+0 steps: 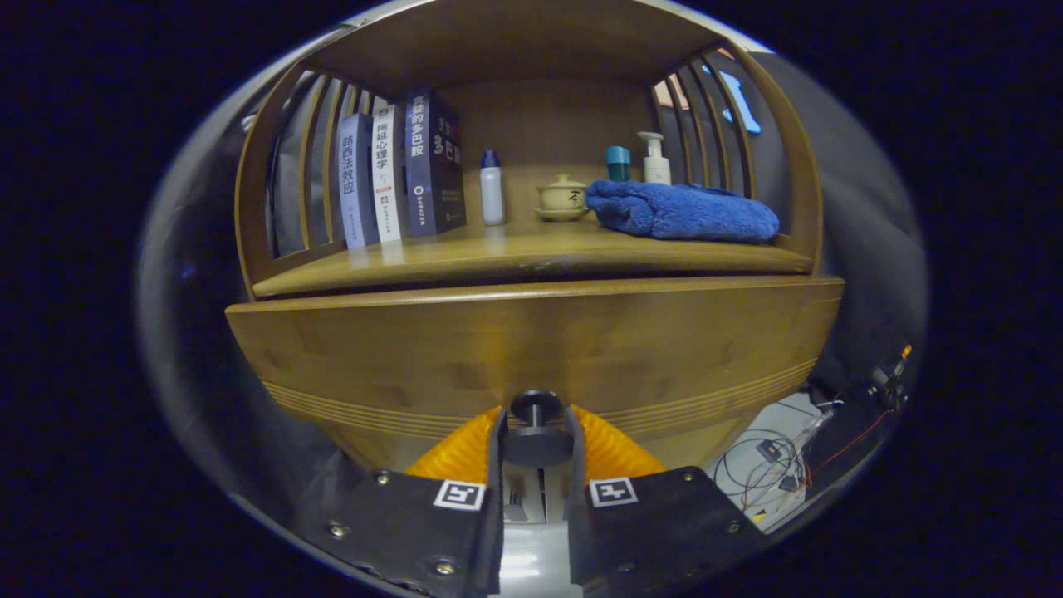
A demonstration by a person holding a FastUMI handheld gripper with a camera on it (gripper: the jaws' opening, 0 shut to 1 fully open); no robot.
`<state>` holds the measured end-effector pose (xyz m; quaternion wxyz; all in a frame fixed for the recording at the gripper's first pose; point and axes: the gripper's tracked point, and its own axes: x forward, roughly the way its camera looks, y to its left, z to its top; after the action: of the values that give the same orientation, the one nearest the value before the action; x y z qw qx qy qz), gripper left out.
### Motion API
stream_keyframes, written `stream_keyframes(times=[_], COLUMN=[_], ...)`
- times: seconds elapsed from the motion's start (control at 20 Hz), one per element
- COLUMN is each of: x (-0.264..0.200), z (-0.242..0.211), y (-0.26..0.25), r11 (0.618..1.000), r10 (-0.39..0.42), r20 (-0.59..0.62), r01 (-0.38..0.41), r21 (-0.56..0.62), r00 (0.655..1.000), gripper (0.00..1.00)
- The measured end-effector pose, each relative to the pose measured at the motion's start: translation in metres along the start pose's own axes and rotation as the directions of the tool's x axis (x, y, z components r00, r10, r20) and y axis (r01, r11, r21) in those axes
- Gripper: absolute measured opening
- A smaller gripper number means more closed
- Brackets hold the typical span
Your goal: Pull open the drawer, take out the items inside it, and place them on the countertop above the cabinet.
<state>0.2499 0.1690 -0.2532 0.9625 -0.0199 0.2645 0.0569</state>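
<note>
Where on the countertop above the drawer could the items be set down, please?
The gripper is shut on the drawer knob. On the countertop, the front strip is bare along its whole width. Another bare patch lies between the white bottle and the lidded cup. The left is crowded with books; the right is taken by the blue towel.

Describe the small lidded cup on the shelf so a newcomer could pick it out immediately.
On the wooden cabinet's open shelf, above the drawer whose knob the gripper clasps, look beside the blue towel. The lidded cup sits on a saucer, squat and cream-coloured, unlike the tall bottles nearby.
</note>
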Motion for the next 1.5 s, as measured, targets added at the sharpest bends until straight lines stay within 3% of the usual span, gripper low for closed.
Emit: stream_keyframes(times=[0.5, 0.8, 1.15, 1.3, 1.5], x=[-0.106, -0.149, -0.159, -0.154, -0.161], z=[-0.041, -0.072, -0.073, -0.073, -0.074], y=[-0.013, -0.028, -0.028, -0.028, -0.025], r11=[0.993, 0.982, 0.988, 0.989, 0.986], r10=[-0.114, -0.186, -0.157, -0.146, -0.165], r20=[-0.059, -0.142, -0.135, -0.144, -0.158], r01=[0.115, 0.178, 0.153, 0.146, 0.160], r21=[0.022, -0.065, -0.035, -0.006, -0.045], r00=[0.992, 0.972, 0.978, 0.979, 0.974], gripper=[0.32, 0.31, 0.32, 0.40, 0.40])
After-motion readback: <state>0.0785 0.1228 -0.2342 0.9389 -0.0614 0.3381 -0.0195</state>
